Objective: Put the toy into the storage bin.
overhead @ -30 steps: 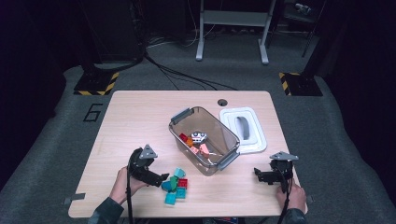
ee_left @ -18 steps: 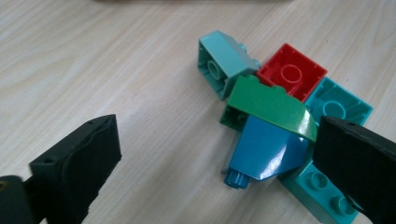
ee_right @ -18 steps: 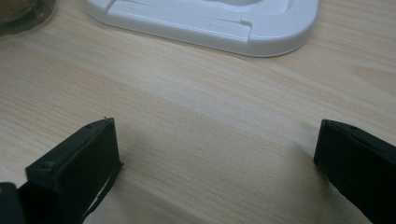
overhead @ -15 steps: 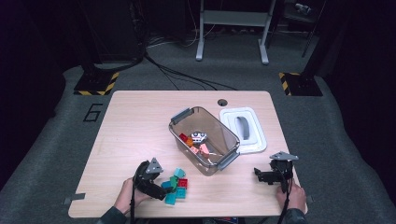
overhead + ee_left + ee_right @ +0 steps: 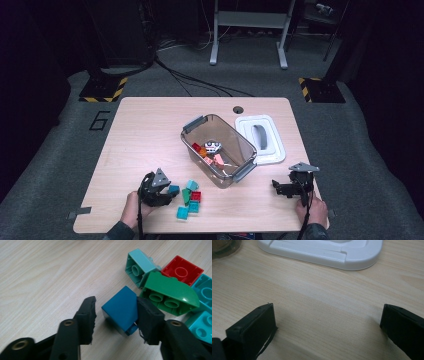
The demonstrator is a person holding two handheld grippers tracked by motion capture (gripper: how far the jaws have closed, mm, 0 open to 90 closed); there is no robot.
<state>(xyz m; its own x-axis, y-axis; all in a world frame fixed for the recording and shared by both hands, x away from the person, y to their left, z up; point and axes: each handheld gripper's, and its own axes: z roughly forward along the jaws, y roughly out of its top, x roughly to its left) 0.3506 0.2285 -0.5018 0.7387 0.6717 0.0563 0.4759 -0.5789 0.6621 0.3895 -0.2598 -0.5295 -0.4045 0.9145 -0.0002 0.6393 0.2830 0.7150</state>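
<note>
Left gripper: low over the table at about 7 o'clock of the high view, its jaws had just been closing around the blue block; in the left gripper view the right-hand pad touched the block's side while a narrow gap remained at the left-hand pad, so the grip was not yet pressed home
Blue block: between the left gripper's jaws, resting tilted on the table, at the 9 o'clock edge of the block cluster
Green block: rounded top, lying on its side just beside the blue block at its 2 o'clock in the left gripper view
Pale teal block: tipped over at 12 o'clock of the green block, touching it
Red block: at 1 o'clock of the green block, studs up
Turquoise blocks: at the 3 to 4 o'clock edge of the left gripper view, beside the green block
Right gripper: jaws released and wide apart, bare wood between them; at about 5 o'clock of the high view, held in the person's hand
Bin: clear, grey-handled, near table centre, holding several small pieces
Lid: white, flat on the table at 3 o'clock of the bin, touching or just beside it
Table: light wood
</note>
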